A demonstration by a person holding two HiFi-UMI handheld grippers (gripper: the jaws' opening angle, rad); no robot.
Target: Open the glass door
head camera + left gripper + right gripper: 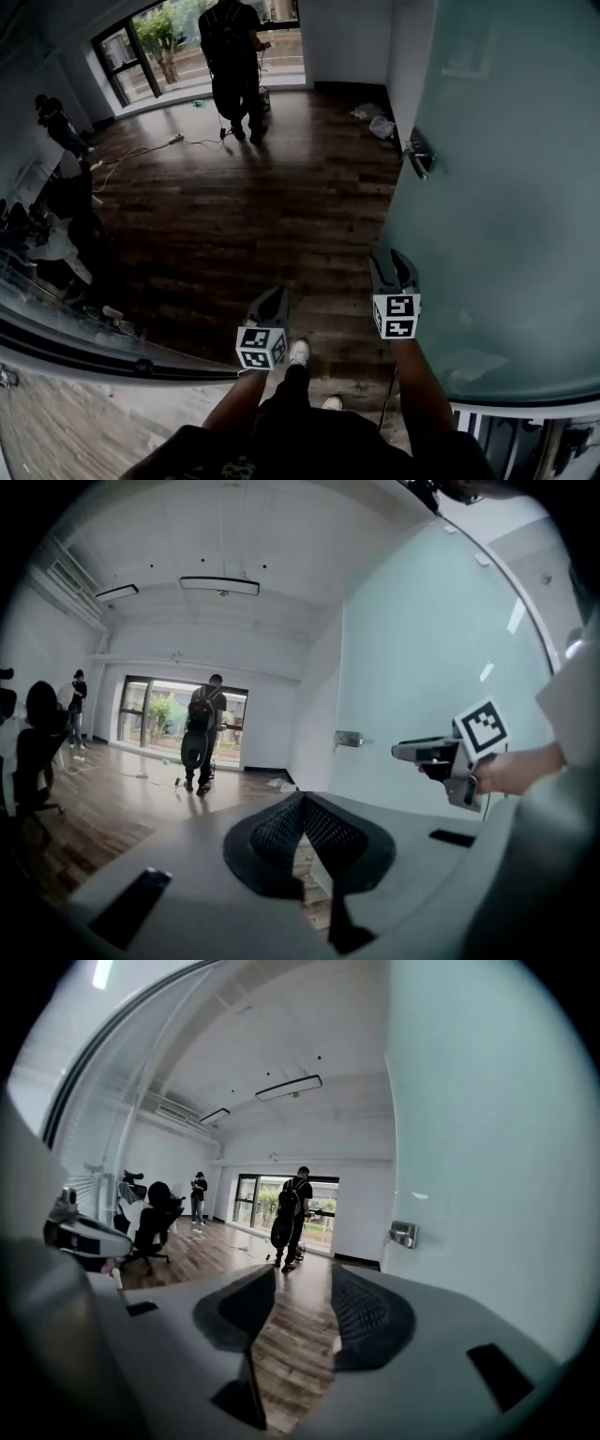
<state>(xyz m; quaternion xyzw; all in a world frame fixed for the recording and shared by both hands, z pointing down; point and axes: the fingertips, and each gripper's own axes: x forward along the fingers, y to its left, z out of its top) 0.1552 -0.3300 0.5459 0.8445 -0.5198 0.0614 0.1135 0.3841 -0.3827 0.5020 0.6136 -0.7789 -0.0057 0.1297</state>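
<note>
The left gripper (302, 799) has its fingers drawn together at the tips with nothing between them. The right gripper (302, 1283) has its fingers set well apart, and only the wooden floor (234, 225) shows through the gap, so neither tool holds anything.

Just to the right of the right gripper's fingers stands the frosted pane of the glass door (506, 187), close alongside but apart from them as far as the head view shows. Ahead of those fingertips and slightly right, the metal handle (403, 1234) sits near the door's free edge, beyond reach. The left fingers point into the open room, level with the right ones and well left of the pane.

The door seems to be swung inward and standing open, though the wide-angle bend makes the swing hard to judge.

The nearest risk is the right gripper knocking the glass, since it hangs so close beside it. If the leaf drifts back, it could swing into that hand. A fresh grab at the small handle could slip off.

Far beyond both fingertips, a person (234, 56) stands by the window (159, 37), well clear.
</note>
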